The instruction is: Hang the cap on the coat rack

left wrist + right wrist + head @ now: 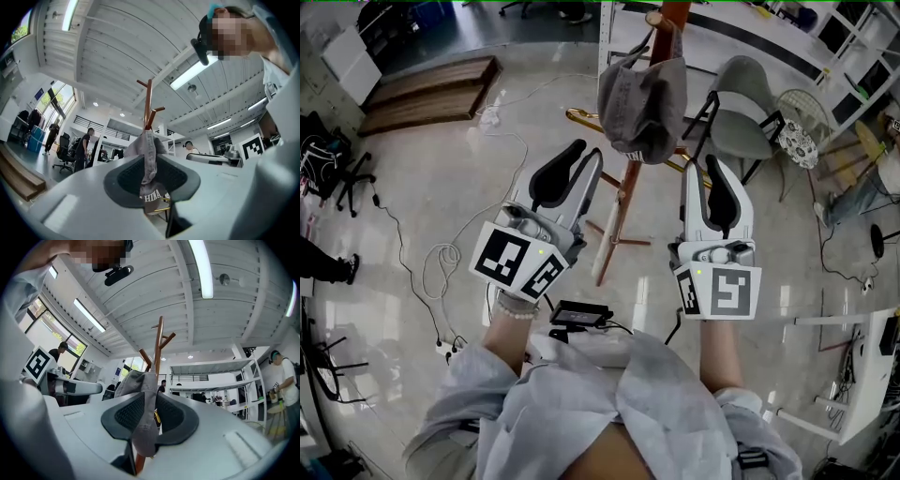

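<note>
A grey cap (642,103) hangs on the wooden coat rack (623,202), draped over a peg near the top of its pole. In the head view my left gripper (589,157) stands just left of the cap's lower edge, and my right gripper (701,173) is below and to the right; both are open, apart from the cap, with nothing between their pads. The left gripper view has the cap (147,157) hanging on the rack (148,101) beyond the open left gripper (151,186). Past the right gripper (149,427), the right gripper view shows the cap (140,380) and rack (159,343).
A grey chair (745,117) stands right of the rack. Wooden boards (431,94) lie at the far left, and cables (441,267) trail over the shiny floor. A white frame (853,375) is at the right edge. Other people (86,147) are in the background.
</note>
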`<state>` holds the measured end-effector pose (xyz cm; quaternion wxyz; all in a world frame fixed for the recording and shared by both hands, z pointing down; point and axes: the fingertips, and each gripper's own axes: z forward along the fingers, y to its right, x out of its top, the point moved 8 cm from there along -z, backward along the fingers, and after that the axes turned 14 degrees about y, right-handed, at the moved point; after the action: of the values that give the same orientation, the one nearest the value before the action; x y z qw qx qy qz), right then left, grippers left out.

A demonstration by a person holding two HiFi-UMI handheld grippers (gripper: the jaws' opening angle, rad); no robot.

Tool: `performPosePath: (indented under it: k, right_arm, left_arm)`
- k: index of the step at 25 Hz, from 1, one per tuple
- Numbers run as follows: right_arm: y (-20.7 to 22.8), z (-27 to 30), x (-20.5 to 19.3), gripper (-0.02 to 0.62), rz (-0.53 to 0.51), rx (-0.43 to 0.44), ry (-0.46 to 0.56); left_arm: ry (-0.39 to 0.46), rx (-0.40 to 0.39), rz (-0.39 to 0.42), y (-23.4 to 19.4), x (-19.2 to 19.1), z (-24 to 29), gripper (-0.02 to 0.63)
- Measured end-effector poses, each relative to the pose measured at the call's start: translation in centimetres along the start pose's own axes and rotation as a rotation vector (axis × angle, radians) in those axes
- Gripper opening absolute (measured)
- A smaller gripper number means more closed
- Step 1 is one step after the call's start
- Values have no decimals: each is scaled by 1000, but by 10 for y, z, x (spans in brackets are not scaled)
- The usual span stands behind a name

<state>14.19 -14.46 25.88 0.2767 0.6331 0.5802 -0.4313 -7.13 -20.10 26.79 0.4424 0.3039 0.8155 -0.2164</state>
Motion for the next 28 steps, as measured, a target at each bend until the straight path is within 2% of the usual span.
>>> performPosePath:
  k: [5, 12, 28]
  right_arm:
    - [-4, -13, 6, 65, 25, 19, -9]
    - [-9, -29, 9, 18, 9, 67, -35]
    - [-18, -42, -1, 8, 27, 72, -79]
  left_arm:
    - [-12, -18, 37, 15, 4, -11, 45]
    - [-34, -42, 40, 33, -6, -24, 9]
    - [-81, -57, 36, 41, -18, -38, 5]
